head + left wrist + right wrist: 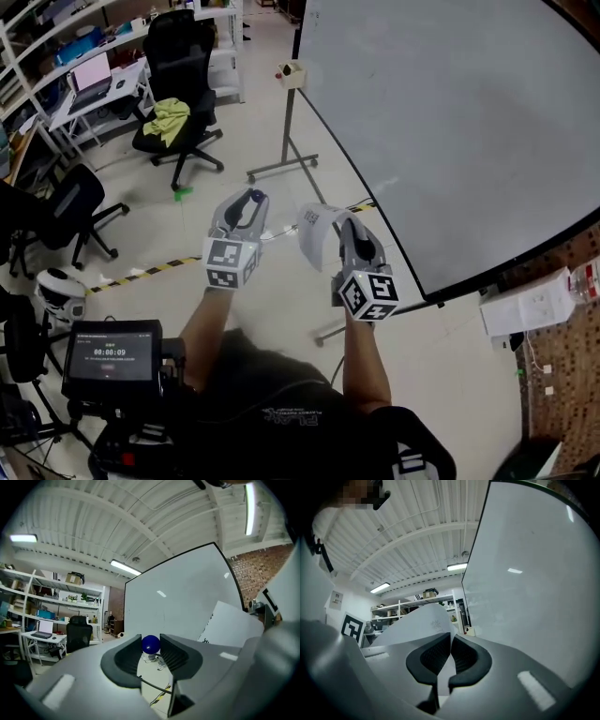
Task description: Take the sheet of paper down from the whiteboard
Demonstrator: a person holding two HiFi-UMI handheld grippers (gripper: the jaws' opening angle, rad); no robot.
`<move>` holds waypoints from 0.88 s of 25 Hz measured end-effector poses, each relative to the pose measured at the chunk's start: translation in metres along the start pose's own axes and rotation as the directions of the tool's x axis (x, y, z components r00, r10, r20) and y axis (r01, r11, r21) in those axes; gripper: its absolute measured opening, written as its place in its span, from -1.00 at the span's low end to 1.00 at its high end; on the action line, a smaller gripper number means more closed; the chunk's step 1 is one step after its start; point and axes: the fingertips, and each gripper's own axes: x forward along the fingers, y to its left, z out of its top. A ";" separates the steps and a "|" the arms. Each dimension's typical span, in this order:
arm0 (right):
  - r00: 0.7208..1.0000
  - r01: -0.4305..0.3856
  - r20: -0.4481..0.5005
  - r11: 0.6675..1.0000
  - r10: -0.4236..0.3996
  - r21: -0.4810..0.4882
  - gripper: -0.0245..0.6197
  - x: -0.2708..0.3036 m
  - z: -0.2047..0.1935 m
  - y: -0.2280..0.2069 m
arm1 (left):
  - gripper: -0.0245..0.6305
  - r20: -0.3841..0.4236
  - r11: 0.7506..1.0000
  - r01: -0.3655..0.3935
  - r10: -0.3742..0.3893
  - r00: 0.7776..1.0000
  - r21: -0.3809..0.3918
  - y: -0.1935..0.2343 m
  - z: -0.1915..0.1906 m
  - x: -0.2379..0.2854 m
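The white sheet of paper point(317, 236) is off the whiteboard point(450, 122) and curls in the air just left of its lower edge. My right gripper point(348, 231) is shut on it; in the right gripper view the paper point(423, 621) rises from between the closed pads. In the left gripper view the paper point(228, 623) shows at the right. My left gripper point(247, 201) hangs beside it on the left, its jaws closed on a round blue magnet point(151, 644). The board's face point(529, 578) is bare.
The whiteboard's stand point(286, 141) and feet lie ahead on the floor. A black office chair point(178, 84) with a yellow cloth, a desk with a laptop point(91, 75) and another chair point(66, 206) are at the left. A timer screen point(111, 349) sits near my waist.
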 end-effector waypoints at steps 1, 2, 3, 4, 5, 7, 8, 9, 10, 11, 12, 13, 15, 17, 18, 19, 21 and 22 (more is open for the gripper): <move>1.000 0.000 -0.003 1.000 0.000 -0.018 -0.88 0.000 -0.002 0.005 | -0.55 -0.003 1.000 -0.006 0.006 1.000 0.002 0.001 -0.003 -0.006; 1.000 -0.003 -0.006 1.000 0.003 -0.031 -0.88 0.002 -0.005 0.009 | -0.55 -0.006 1.000 -0.011 0.011 1.000 0.001 0.003 -0.006 -0.008; 1.000 -0.007 -0.009 0.999 0.006 -0.040 -0.88 0.004 -0.008 0.012 | -0.55 -0.010 1.000 -0.016 0.016 1.000 -0.001 0.005 -0.010 -0.010; 1.000 -0.011 -0.013 0.999 0.010 -0.047 -0.88 0.006 -0.011 0.014 | -0.55 -0.013 1.000 -0.022 0.022 1.000 -0.004 0.007 -0.013 -0.011; 1.000 -0.014 -0.017 0.999 0.013 -0.052 -0.88 0.008 -0.014 0.016 | -0.55 -0.017 1.000 -0.027 0.027 1.000 -0.006 0.008 -0.016 -0.013; 1.000 -0.016 -0.024 0.998 0.015 -0.060 -0.88 0.009 -0.019 0.020 | -0.55 -0.022 0.999 -0.034 0.034 0.999 -0.011 0.011 -0.021 -0.016; 1.000 -0.014 -0.028 0.998 0.013 -0.063 -0.88 0.010 -0.022 0.020 | -0.55 -0.025 0.999 -0.037 0.036 0.999 -0.011 0.012 -0.023 -0.018; 0.999 -0.012 -0.031 0.998 0.010 -0.065 -0.88 0.010 -0.024 0.021 | -0.55 -0.027 0.999 -0.039 0.039 0.999 -0.011 0.013 -0.024 -0.019; 0.999 -0.009 -0.033 0.998 0.006 -0.067 -0.88 0.010 -0.026 0.021 | -0.55 -0.028 0.999 -0.042 0.042 0.999 -0.012 0.013 -0.025 -0.020; 0.999 -0.005 -0.035 0.998 0.003 -0.068 -0.88 0.011 -0.027 0.021 | -0.55 -0.027 0.999 -0.047 0.047 0.999 -0.017 0.015 -0.025 -0.020; 0.999 -0.003 -0.038 0.998 0.000 -0.069 -0.88 0.011 -0.029 0.022 | -0.55 -0.025 0.998 -0.052 0.051 0.998 -0.022 0.016 -0.025 -0.020; 0.999 0.000 -0.042 0.998 -0.003 -0.069 -0.88 0.011 -0.031 0.022 | -0.55 -0.023 0.998 -0.056 0.055 0.998 -0.027 0.017 -0.025 -0.020; 0.999 0.002 -0.049 0.997 -0.006 -0.073 -0.88 0.012 -0.034 0.024 | -0.55 -0.023 0.998 -0.059 0.058 0.998 -0.030 0.017 -0.025 -0.021; 0.999 0.004 -0.049 0.996 -0.008 -0.085 -0.88 0.012 -0.035 0.027 | -0.55 -0.023 0.998 -0.059 0.058 0.998 -0.029 0.017 -0.025 -0.022; 0.999 0.004 -0.047 0.996 -0.009 -0.094 -0.88 0.012 -0.034 0.029 | -0.55 -0.023 0.998 -0.059 0.058 0.998 -0.028 0.016 -0.024 -0.022; 0.999 0.004 -0.045 0.995 -0.008 -0.100 -0.88 0.012 -0.033 0.030 | -0.55 -0.025 0.998 -0.058 0.057 0.998 -0.027 0.015 -0.025 -0.023; 0.999 0.001 -0.040 0.994 -0.006 -0.106 -0.88 0.012 -0.032 0.033 | -0.55 -0.029 0.998 -0.056 0.055 0.998 -0.024 0.015 -0.026 -0.023; 0.999 0.000 -0.038 0.994 -0.005 -0.108 -0.88 0.013 -0.031 0.035 | -0.55 -0.030 0.998 -0.055 0.055 0.998 -0.024 0.014 -0.027 -0.023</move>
